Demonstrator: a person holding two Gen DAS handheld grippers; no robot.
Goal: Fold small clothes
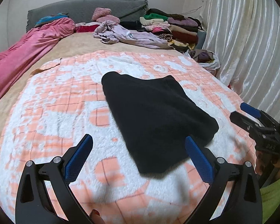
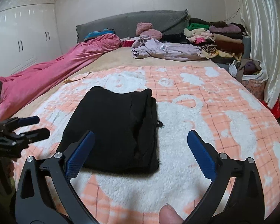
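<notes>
A folded black garment (image 1: 155, 115) (image 2: 117, 130) lies flat on the peach-and-white fleece blanket (image 1: 65, 102) (image 2: 205, 112) that covers the bed. My left gripper (image 1: 138, 138) hovers over the garment's near edge, open, with nothing between its blue pads. In the right wrist view the same left gripper (image 2: 42, 125) shows at the left, clear of the cloth. My right gripper (image 2: 141, 133) is open above the garment's near right corner and holds nothing. From the left wrist view the right gripper (image 1: 240, 112) sits at the far right, apart from the garment.
A stack of folded clothes (image 1: 177, 26) and a crumpled lilac garment (image 1: 128, 35) lie by the grey headboard. A pink duvet (image 1: 28, 44) runs along the left. A bag of clothes (image 2: 252, 71) and a white curtain (image 1: 248, 37) border the right. A white wardrobe (image 2: 18, 37) stands left.
</notes>
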